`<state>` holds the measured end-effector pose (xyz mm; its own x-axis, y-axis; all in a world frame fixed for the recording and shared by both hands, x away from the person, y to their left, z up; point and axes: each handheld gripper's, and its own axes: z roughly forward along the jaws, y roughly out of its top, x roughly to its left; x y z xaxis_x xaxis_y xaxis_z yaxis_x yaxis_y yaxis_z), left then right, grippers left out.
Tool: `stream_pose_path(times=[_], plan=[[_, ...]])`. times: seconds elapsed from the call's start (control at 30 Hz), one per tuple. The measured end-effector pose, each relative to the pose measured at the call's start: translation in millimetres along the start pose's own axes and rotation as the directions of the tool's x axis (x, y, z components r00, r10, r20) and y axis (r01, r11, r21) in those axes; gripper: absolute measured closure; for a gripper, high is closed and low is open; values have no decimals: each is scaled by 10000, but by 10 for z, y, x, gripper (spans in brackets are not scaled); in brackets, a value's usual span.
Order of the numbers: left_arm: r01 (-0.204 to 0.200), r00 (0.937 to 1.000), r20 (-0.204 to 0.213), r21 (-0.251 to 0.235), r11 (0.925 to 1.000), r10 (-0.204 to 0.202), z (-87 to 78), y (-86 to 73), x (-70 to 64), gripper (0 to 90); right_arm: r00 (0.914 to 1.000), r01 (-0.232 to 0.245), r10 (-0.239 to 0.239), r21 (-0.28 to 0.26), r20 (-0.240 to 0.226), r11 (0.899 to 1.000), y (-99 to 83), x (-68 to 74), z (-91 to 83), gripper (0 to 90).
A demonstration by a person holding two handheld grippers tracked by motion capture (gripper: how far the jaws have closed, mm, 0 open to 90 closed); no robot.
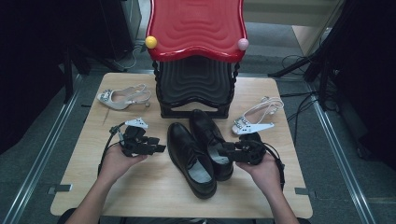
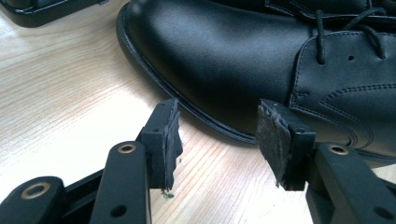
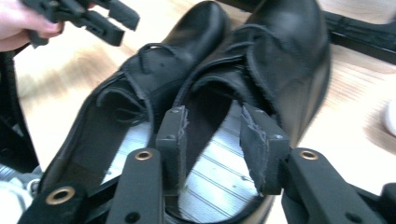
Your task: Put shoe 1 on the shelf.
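Wooden table [image 1: 154, 186], dim room beyond. Black shoe pair centre: left shoe [image 1: 190, 158], right shoe [image 1: 210, 140]. My left gripper [image 2: 217, 140] spread, empty, just beside left shoe toe; heel cut off there. My right gripper [image 3: 212, 149] spread over right shoe opening; blurred, contact unclear.

Lab: railed floor [image 1: 42, 154], trailing cables [image 1: 299, 100].

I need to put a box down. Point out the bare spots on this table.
Bare wood: the table front edge below the black shoes, and the strip between the left gripper and the left sandal. Crowded: centre, around the shoe rack.
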<state>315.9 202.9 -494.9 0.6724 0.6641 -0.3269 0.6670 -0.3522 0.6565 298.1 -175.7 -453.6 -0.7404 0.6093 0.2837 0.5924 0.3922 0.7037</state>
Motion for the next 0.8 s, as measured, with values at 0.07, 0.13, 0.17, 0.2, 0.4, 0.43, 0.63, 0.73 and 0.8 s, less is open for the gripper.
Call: stream_pose_path(times=[0.07,0.13,0.17,0.2,0.4,0.43,0.63,0.73,0.8], plan=[[13,10000,-68,30,10000,-13,1,0,3,490,9998,94,-92,109,-152,9999,13,44,29,588],[-32,9999,-108,51,10000,32,1,-2,1,487,9993,280,-273,275,-260,9992,29,90,71,585],[-51,9999,-134,58,10000,51,1,-3,-1,485,9991,321,-308,442,-288,9985,39,112,96,585],[-59,9999,-130,77,10000,60,1,-4,0,482,9988,411,-397,528,-286,9978,47,130,125,586],[-28,9999,-147,67,10000,29,-6,-6,10,477,9976,644,-611,1099,-331,9918,86,195,267,581],[-17,9999,-146,59,10000,18,-10,-7,11,476,9975,652,-615,1189,-338,9908,92,205,287,581],[0,9998,-175,28,10000,1,-22,-10,15,474,9961,866,-817,2107,-321,9737,138,260,412,580],[-39,9998,-180,42,10000,40,-19,-9,12,473,9959,903,-860,2642,-280,9602,188,269,488,587],[-28,9998,-192,35,10000,28,-20,-9,15,473,9963,863,-814,2951,-287,9516,217,270,545,590]])
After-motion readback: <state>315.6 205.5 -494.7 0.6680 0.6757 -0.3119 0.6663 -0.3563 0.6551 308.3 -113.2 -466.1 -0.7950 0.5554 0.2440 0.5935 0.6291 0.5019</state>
